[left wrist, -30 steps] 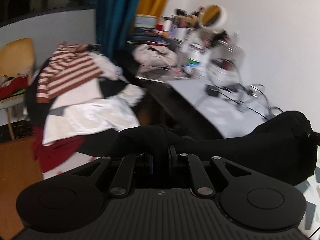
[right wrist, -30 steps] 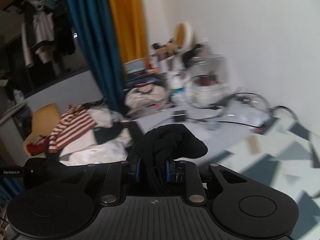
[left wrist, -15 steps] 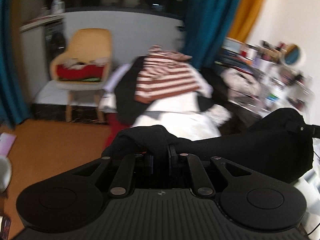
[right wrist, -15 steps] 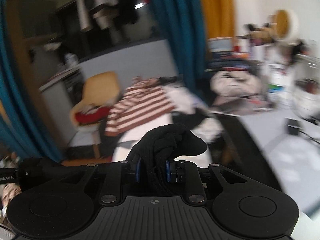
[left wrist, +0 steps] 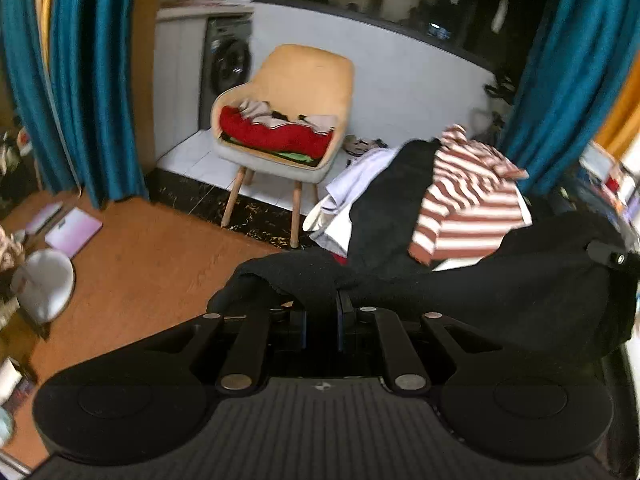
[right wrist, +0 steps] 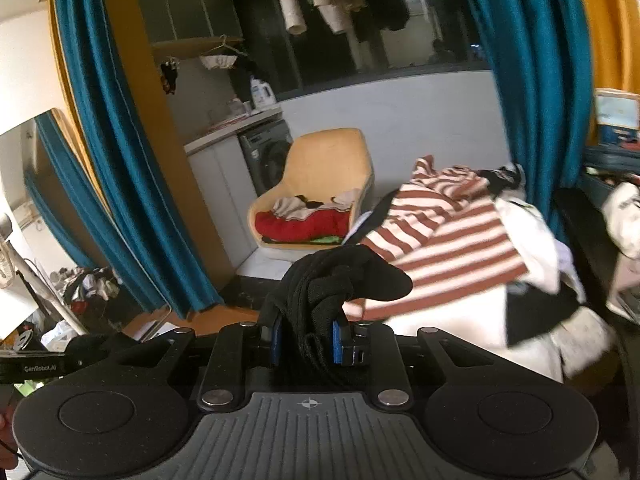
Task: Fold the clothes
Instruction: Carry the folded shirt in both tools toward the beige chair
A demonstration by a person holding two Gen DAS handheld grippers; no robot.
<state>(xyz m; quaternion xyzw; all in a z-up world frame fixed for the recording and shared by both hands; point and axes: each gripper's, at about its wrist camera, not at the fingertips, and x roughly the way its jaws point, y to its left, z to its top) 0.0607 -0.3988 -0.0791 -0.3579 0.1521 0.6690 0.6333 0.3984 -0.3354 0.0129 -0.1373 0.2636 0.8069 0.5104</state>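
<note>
Your left hand-held gripper [left wrist: 322, 322] and right hand-held gripper [right wrist: 307, 340] are each clamped on the black garment [left wrist: 500, 292], held in the air between them. At one o'clock beyond, the striped top [left wrist: 468, 208] and its pile await folding, so much remains. Since a second ago, both views have swung from the cluttered counter to the chair [left wrist: 288, 120].
</note>
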